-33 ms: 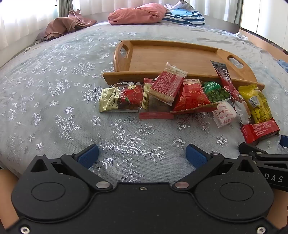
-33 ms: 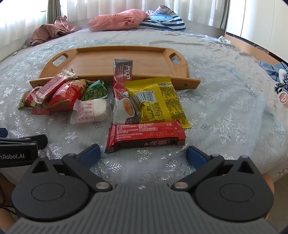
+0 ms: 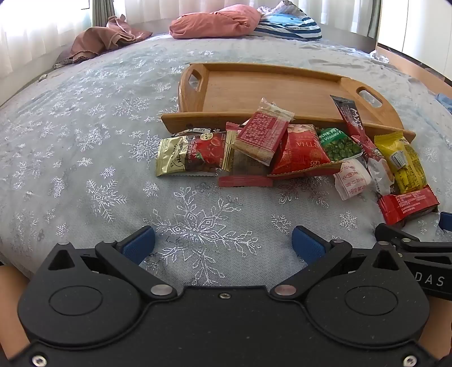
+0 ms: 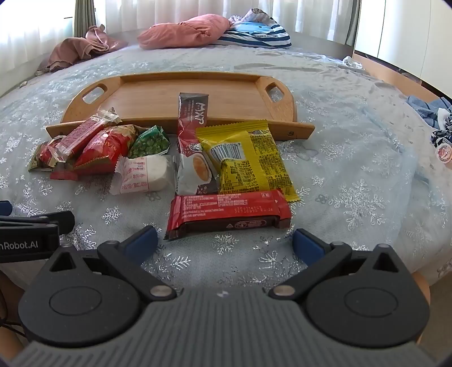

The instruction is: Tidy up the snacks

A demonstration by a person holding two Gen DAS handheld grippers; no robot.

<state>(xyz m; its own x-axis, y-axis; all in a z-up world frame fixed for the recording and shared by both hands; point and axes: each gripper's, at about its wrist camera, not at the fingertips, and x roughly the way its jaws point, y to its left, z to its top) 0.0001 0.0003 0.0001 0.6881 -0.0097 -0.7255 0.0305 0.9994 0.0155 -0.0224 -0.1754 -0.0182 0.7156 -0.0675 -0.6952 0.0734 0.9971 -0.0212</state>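
Observation:
An empty wooden tray (image 3: pixel 254 93) (image 4: pixel 158 96) lies on the snowflake bedcover. Along its near rim lies a row of snacks: a gold-and-red candy pack (image 3: pixel 195 155), a red cracker pack (image 3: pixel 262 132), a red bag (image 3: pixel 302 149) (image 4: pixel 107 149), green wasabi peas (image 3: pixel 337 144) (image 4: pixel 151 142), a white pack (image 4: pixel 144 175), a coffee stick (image 4: pixel 193 118) leaning over the rim, a yellow pack (image 4: pixel 248 158) and a red bar (image 4: pixel 228 211). My left gripper (image 3: pixel 223 240) is open over bare cover, short of the candy pack. My right gripper (image 4: pixel 225 240) is open just short of the red bar.
Pink pillows (image 3: pixel 212 19) and a striped cloth (image 3: pixel 288 25) lie at the far end of the bed, with a brown garment (image 3: pixel 101 39) at the far left. More clothes (image 4: pixel 432 113) sit at the right edge. The bed's near edge runs under both grippers.

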